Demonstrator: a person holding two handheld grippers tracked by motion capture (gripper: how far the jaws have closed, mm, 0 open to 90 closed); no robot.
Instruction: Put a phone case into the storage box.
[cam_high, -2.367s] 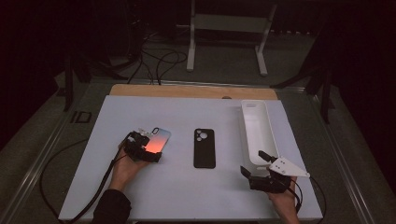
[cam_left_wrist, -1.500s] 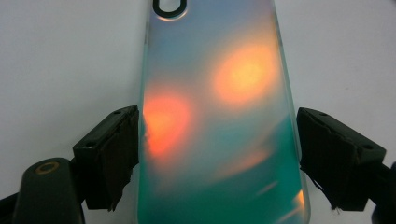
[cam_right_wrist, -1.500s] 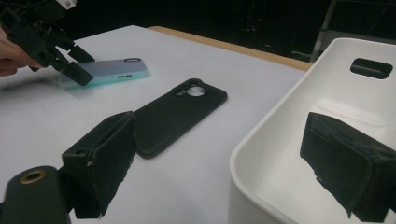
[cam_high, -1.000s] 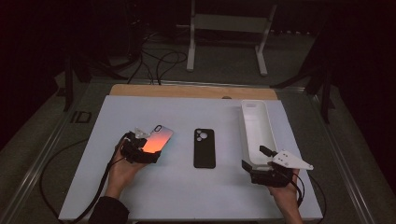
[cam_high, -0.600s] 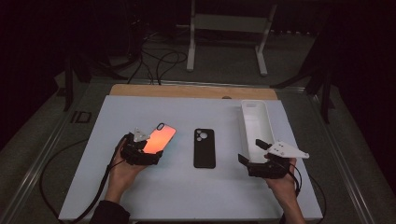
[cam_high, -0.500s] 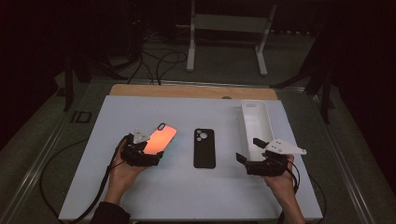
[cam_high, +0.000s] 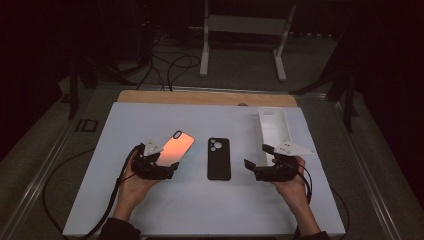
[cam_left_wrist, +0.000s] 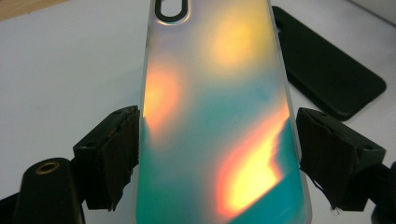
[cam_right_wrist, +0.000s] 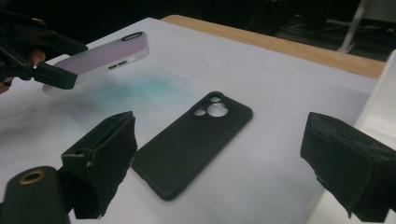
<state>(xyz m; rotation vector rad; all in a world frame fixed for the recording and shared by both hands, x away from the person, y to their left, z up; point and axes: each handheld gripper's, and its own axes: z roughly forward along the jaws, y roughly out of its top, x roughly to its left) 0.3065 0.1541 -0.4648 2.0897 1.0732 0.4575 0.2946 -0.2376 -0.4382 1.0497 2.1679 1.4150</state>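
Surroundings: white table top (cam_high: 200, 210) with a wooden strip at its far edge, dark floor, cables and a white stand behind.
Your left gripper (cam_high: 156, 169): left of centre in the high view, clenched on the iridescent phone case (cam_high: 175, 149) by its long edges near the lower end; the case is lifted and tilted, camera cut-out toward the upper right.
Your right gripper (cam_high: 265, 171): right of centre, jaws spread wide, nothing between them.
Black phone case (cam_high: 219, 158): flat at the table's centre, long axis running toward the top of the frame, cut-outs at the far end.
White case (cam_high: 274, 127): just above your right gripper, lying lengthwise.
Key relation: your right gripper faces left toward the black phone case, meeting its long side; in the right gripper view it lies just beyond the jaws, so, probably, this is your nearer hand for it.
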